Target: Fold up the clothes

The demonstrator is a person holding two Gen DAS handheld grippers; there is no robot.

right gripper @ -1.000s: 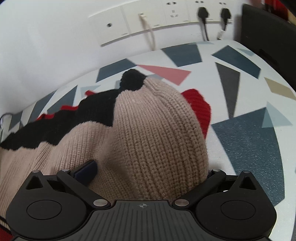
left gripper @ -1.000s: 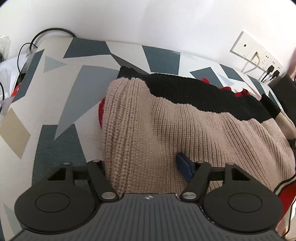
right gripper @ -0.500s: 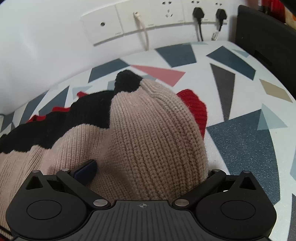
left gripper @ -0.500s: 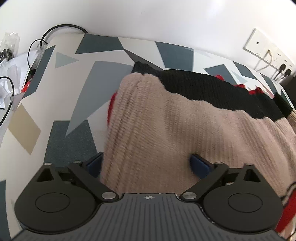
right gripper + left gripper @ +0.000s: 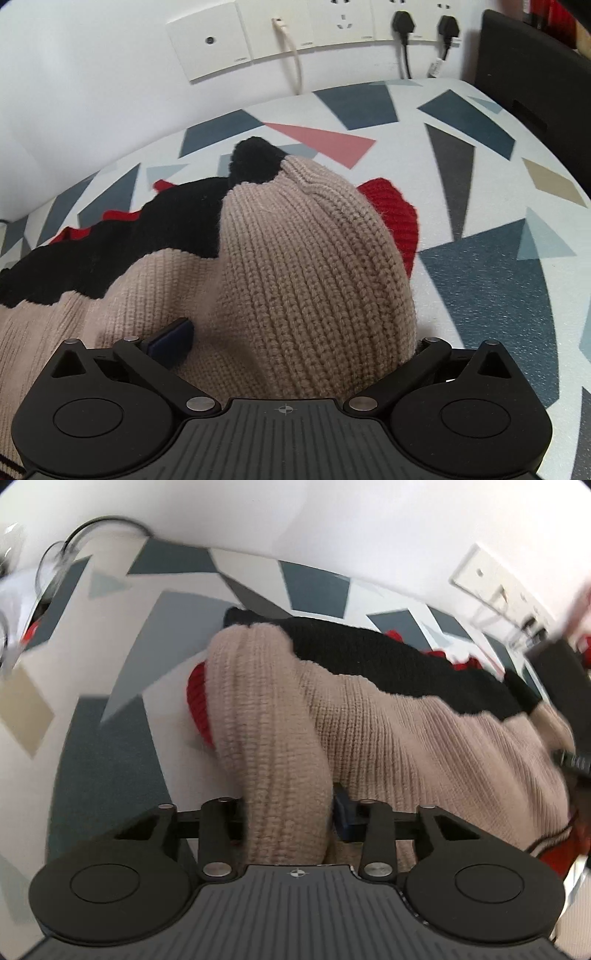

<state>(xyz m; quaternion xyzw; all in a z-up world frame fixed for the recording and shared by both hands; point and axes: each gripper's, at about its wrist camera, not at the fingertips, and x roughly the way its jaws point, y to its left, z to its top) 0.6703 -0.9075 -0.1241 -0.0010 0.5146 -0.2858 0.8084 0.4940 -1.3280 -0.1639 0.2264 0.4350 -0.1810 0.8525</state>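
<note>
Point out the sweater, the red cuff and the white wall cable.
sweater (image 5: 314, 280), right wrist view, tan knit bulge
red cuff (image 5: 395, 210), right wrist view, ribbed edge
white cable (image 5: 295, 62), right wrist view, mid-length below plug

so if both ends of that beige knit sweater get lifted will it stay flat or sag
Probably sag: the sweater already bunches into a soft ridge where the left gripper is closing on it. The chunky knit looks thick, so likely weighty. Its ribbed texture should resist slipping.
</note>
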